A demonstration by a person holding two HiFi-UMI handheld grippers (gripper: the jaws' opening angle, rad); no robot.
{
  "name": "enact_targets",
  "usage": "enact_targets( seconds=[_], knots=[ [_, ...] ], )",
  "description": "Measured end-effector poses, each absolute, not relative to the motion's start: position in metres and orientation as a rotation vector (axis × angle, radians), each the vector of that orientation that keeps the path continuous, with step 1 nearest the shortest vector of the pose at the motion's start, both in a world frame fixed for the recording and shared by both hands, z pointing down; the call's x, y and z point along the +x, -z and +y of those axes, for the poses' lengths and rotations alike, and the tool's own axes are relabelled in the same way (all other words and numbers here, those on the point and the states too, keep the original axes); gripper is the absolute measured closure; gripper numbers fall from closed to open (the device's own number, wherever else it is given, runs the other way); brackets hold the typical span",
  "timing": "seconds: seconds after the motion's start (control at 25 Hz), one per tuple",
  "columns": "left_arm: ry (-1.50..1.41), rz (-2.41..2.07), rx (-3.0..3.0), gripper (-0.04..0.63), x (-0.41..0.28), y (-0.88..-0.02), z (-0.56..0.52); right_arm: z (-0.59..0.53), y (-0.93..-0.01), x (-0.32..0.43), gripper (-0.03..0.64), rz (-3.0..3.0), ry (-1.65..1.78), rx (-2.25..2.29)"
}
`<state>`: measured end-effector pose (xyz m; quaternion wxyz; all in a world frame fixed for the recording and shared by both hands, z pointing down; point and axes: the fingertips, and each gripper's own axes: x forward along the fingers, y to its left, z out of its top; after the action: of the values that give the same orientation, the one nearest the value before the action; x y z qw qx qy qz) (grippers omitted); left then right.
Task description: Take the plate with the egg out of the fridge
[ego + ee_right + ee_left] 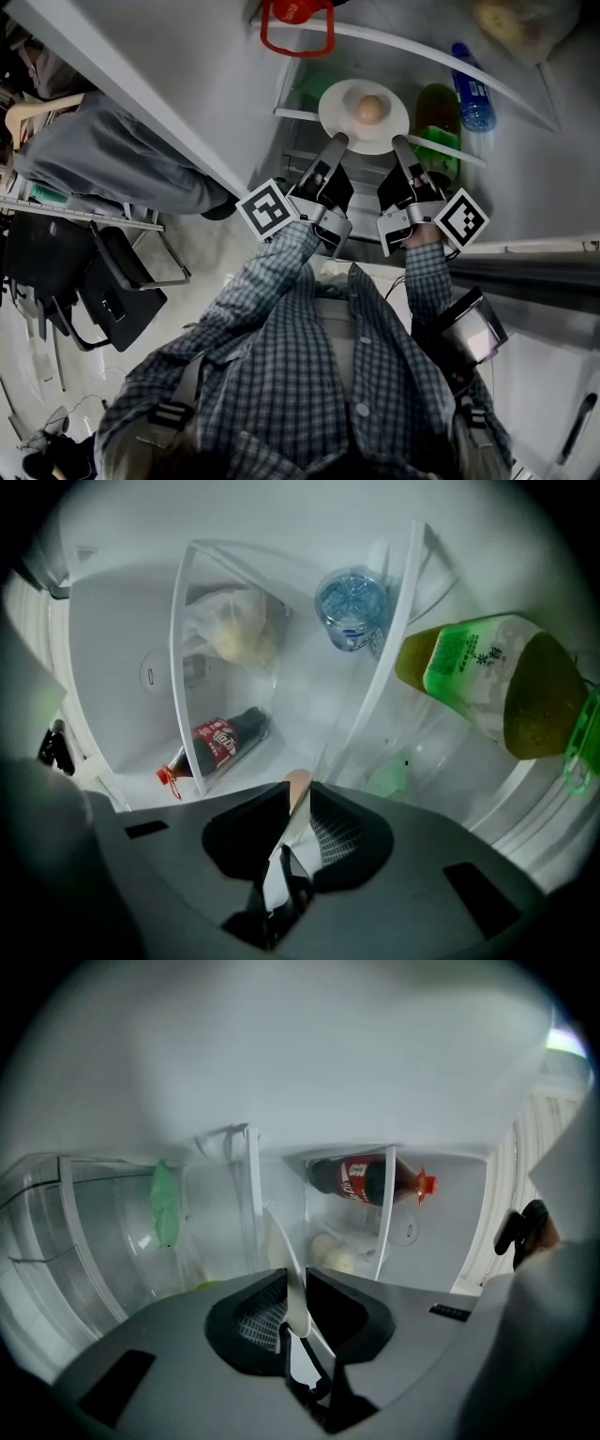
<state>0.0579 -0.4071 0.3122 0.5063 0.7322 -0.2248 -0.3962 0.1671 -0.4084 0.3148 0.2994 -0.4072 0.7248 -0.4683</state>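
Note:
A white plate point(339, 109) with a brown egg point(370, 110) on it hangs in front of the open fridge's shelves. My left gripper point(337, 141) is shut on the plate's near left rim, and my right gripper point(401, 142) is shut on its near right rim. The left gripper view shows the plate point(284, 1262) edge-on, pinched between the dark jaws of the left gripper point(295, 1312). The plate's edge point(300, 822) also stands in the jaws of my right gripper point(298, 810) in the right gripper view, with the egg point(297, 785) peeking just beyond.
A green tea bottle point(439, 141) and a blue-capped water bottle point(472, 92) stand right of the plate. A dark cola bottle point(367, 1178) lies on a lower shelf. A bag of pale food point(234, 630) sits in a shelf bin. The fridge door point(141, 84) stands open at left.

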Motion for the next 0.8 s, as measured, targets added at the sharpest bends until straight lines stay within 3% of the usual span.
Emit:
enact_targets(
  seconds=[0.8],
  knots=[
    [0.950,-0.521,1.779,0.534,0.049,-0.311,-0.390,-0.387,-0.308,0.158,0.543,2.014,1.129,-1.174]
  ],
)
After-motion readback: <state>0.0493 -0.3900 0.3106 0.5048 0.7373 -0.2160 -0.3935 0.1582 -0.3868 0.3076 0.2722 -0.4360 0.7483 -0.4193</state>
